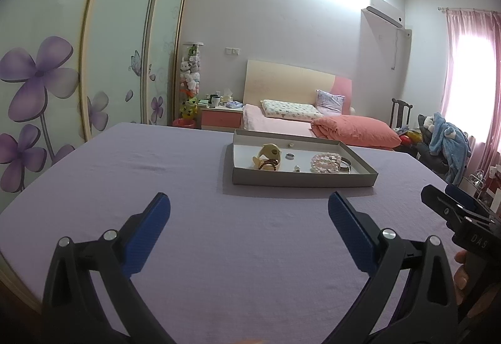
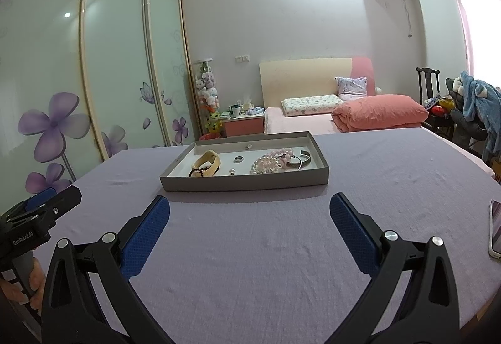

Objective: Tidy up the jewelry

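A shallow grey tray [image 1: 300,180] [image 2: 244,183] sits on the purple-covered table. In it lie a cream bangle [image 1: 270,155] [image 2: 209,162] with a dark bead bracelet, pink and white bead bracelets [image 1: 325,163] [image 2: 272,163], a silver cuff [image 1: 346,164] [image 2: 302,159], a ring [image 1: 290,156] [image 2: 238,158] and small earrings. My left gripper [image 1: 249,209] is open and empty, short of the tray. My right gripper [image 2: 249,209] is open and empty, also short of the tray. Each gripper shows at the other view's edge.
The purple tablecloth [image 1: 156,162] covers the whole table. A phone [image 2: 495,228] lies at the table's right edge. Behind are a pink bed [image 1: 313,121], a nightstand, sliding wardrobe doors with flower prints on the left, and a chair with clothes on the right.
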A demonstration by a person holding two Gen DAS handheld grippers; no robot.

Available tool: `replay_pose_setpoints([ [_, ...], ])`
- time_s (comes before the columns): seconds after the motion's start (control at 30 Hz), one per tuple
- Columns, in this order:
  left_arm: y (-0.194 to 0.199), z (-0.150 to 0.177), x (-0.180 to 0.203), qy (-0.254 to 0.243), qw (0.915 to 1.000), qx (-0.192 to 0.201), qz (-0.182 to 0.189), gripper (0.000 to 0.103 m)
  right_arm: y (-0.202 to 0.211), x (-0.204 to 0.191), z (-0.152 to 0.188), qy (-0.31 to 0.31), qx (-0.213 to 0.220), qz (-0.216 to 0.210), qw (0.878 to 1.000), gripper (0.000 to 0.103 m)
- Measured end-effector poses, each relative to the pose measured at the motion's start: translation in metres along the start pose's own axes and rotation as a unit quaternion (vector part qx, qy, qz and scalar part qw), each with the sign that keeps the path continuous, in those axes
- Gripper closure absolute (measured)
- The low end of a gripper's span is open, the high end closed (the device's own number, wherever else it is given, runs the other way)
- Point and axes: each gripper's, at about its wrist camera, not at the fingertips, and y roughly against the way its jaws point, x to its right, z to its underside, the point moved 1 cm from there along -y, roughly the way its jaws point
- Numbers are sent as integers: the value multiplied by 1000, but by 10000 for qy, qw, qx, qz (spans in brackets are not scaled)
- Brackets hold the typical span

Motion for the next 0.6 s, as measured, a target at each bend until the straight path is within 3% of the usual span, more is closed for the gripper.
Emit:
replay_pose_setpoints([
  [0.6, -1, -3, 9, -30, 10000, -22, 33, 4, 0, 0, -3, 5, -11, 16, 10000, 2],
])
